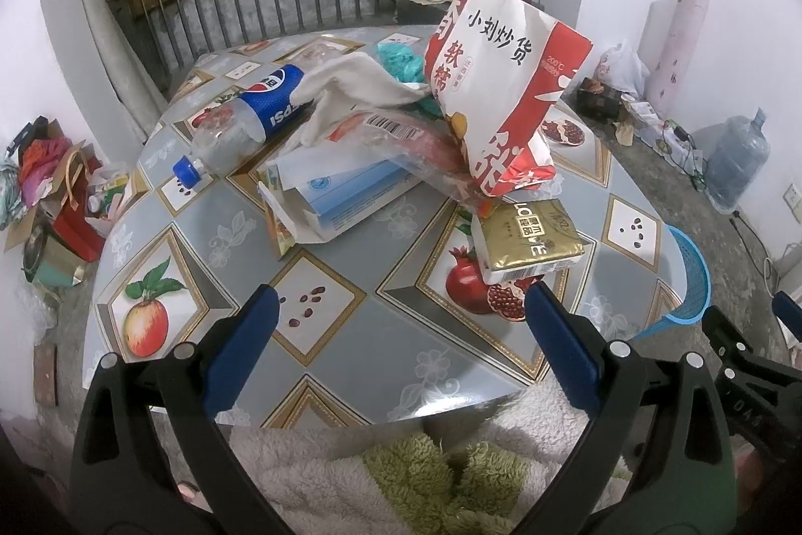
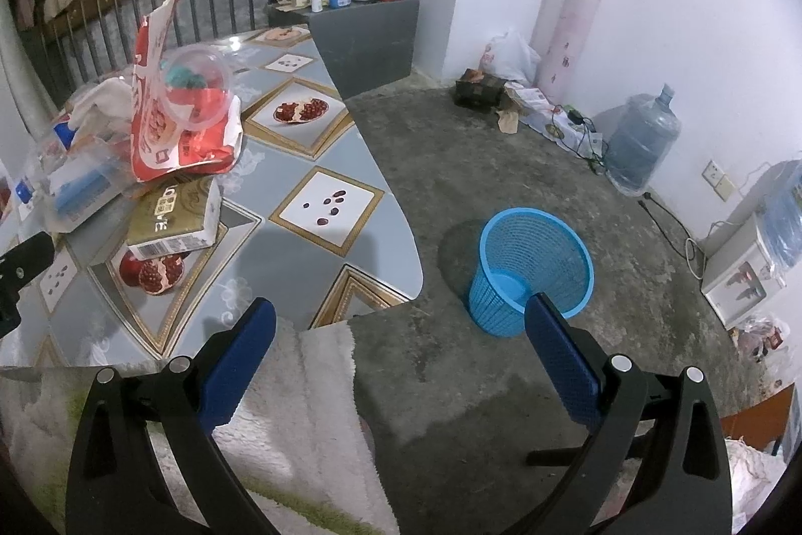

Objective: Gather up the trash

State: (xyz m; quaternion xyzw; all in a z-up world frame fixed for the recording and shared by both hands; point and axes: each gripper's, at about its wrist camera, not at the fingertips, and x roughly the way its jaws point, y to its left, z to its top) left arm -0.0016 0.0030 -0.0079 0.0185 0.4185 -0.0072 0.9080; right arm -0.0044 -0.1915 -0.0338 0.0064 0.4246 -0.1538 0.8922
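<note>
On the fruit-patterned table (image 1: 351, 334) the trash sits heaped together: a Pepsi bottle (image 1: 240, 119) on its side, a torn blue-and-white carton (image 1: 341, 199), a red-and-white snack bag (image 1: 506, 94) leaning over a gold packet (image 1: 531, 244). The left gripper (image 1: 401, 324) hovers at the near edge, jaws wide apart and empty, facing the pile. The right gripper (image 2: 401, 329), likewise spread and empty, points toward the blue basket (image 2: 531, 264) on the floor just beside the table, likely the drop-off.
</note>
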